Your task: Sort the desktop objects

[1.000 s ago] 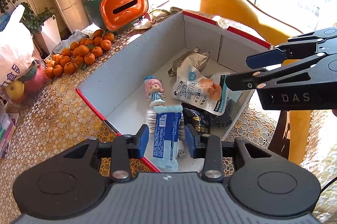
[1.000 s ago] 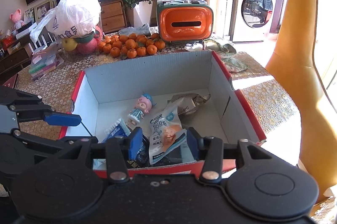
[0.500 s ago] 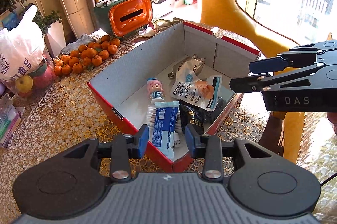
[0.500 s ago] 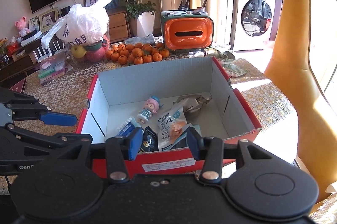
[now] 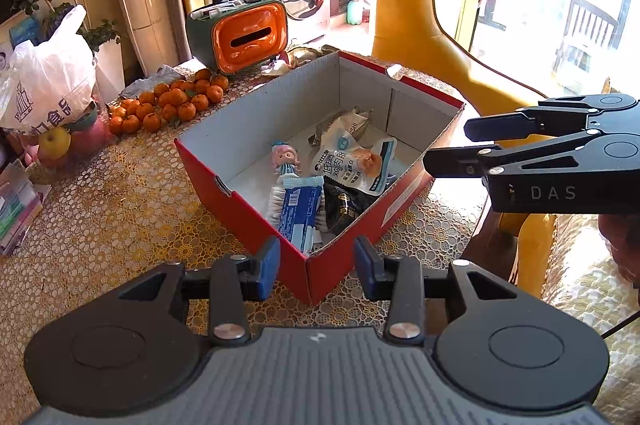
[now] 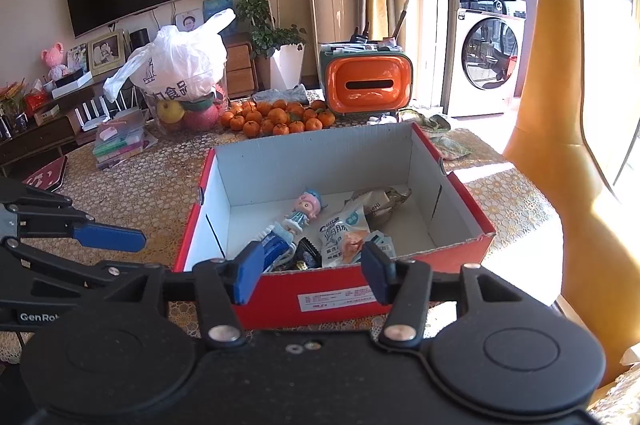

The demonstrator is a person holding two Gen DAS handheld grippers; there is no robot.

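Opening with nothing between their blue pads, the left gripper [image 5: 315,267] and right gripper [image 6: 310,271] hang before the red cardboard box [image 6: 340,295] holding light, slippery crinkly snack packets [image 5: 352,163], judged best pinched at sealed edges.

Left wrist view: aimed down over a near corner of the red box [image 5: 256,201].
Right wrist view: aimed down across its long side.
Shared: box interior, oranges [image 6: 276,119].
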